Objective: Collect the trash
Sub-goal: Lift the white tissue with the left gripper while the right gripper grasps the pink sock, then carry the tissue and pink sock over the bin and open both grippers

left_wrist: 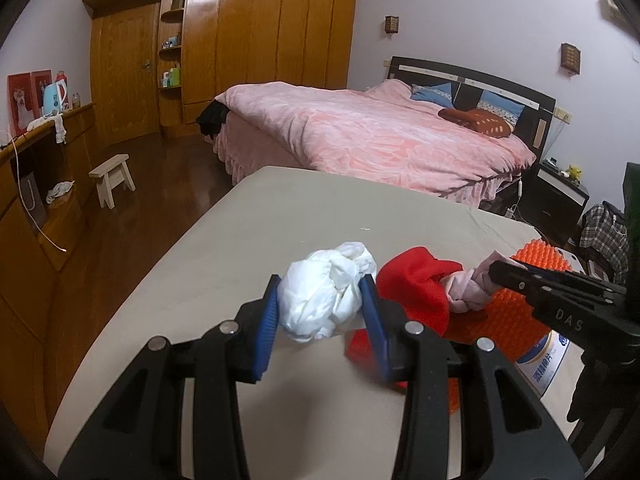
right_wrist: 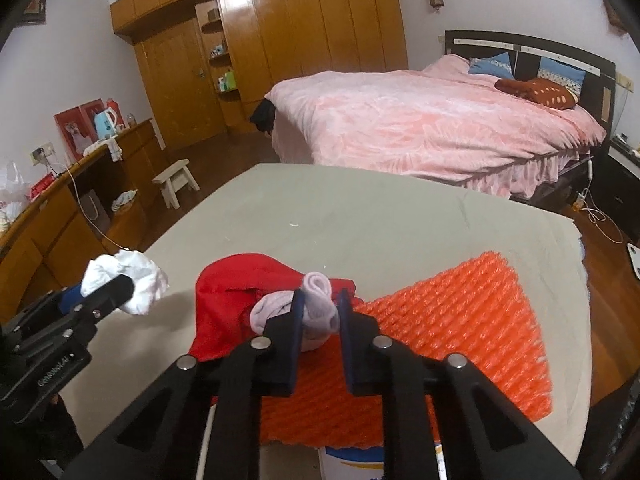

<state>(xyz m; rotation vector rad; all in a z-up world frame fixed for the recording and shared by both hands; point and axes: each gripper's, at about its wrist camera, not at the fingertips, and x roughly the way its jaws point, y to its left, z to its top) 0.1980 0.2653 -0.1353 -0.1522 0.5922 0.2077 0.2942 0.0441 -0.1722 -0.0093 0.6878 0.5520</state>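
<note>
My left gripper (left_wrist: 320, 300) is shut on a crumpled white paper wad (left_wrist: 324, 296), which hangs a little above the beige table (left_wrist: 248, 240); the same wad (right_wrist: 132, 280) shows at the left of the right wrist view. My right gripper (right_wrist: 322, 308) is shut on a rolled pale pink cloth (right_wrist: 316, 308), with its blue pads pressing both sides. That pink cloth (left_wrist: 472, 288) lies against a red cloth (right_wrist: 236, 300) and over an orange bubble-wrap sheet (right_wrist: 440, 340).
A white box with blue print (left_wrist: 540, 364) sits under the orange sheet near the table's front edge. Beyond the table stand a pink-covered bed (left_wrist: 380, 128), a small wooden stool (left_wrist: 114, 178), a long wooden dresser (left_wrist: 40, 184) and a wardrobe (left_wrist: 240, 40).
</note>
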